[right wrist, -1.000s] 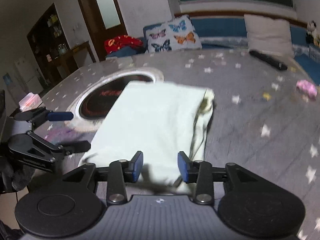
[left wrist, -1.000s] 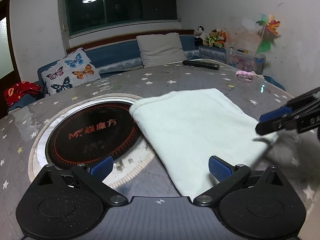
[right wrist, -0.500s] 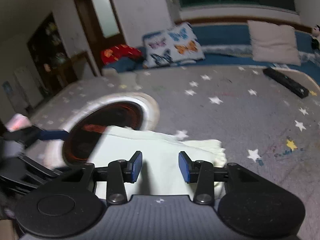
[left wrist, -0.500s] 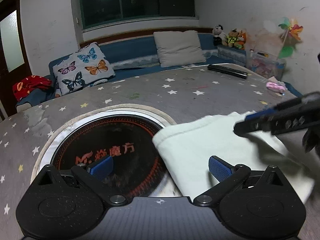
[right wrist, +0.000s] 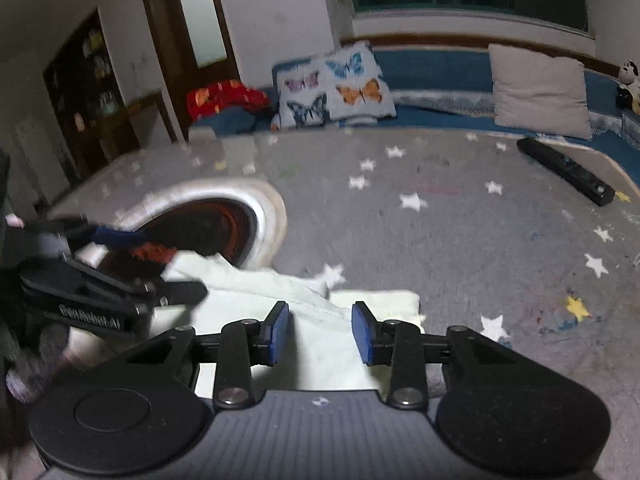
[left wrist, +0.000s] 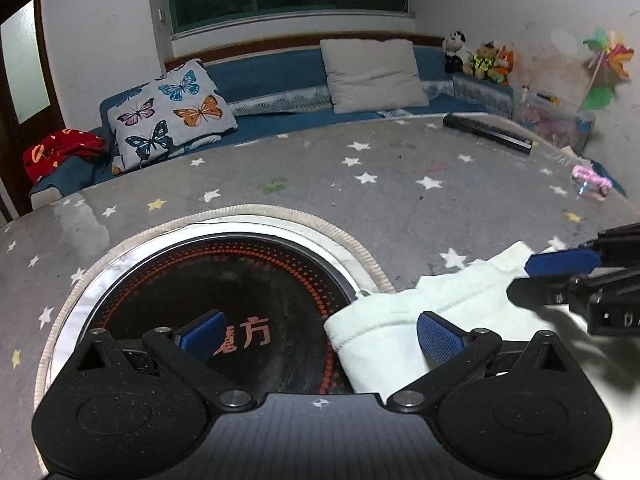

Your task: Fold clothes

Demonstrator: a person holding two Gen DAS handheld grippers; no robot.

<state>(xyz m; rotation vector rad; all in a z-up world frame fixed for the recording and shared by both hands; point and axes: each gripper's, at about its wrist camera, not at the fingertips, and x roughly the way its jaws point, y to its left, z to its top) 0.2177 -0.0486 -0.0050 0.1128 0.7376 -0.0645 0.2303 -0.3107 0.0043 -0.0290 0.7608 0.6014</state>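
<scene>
cloth (right wrist: pixel 320 344) x1; L claw (left wrist: pixel 318 330) apart; R claw (right wrist: pixel 320 332) closing, cloth between

Grey star-print table (left wrist: pixel 320 168) w/ inset round cooktop (left wrist: pixel 224 288), pale folded cloth (left wrist: pixel 400 320), black remote (left wrist: pixel 488 134), pink item (left wrist: pixel 591 178).

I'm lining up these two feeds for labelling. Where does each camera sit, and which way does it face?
Left wrist: on the left gripper, looking down its open fingers at the pale garment and round cooktop.
Right wrist: on the right gripper, jaws closing over that garment.
Shared: garment, cooktop, star-patterned table, butterfly pillow, each other's gripper.
</scene>
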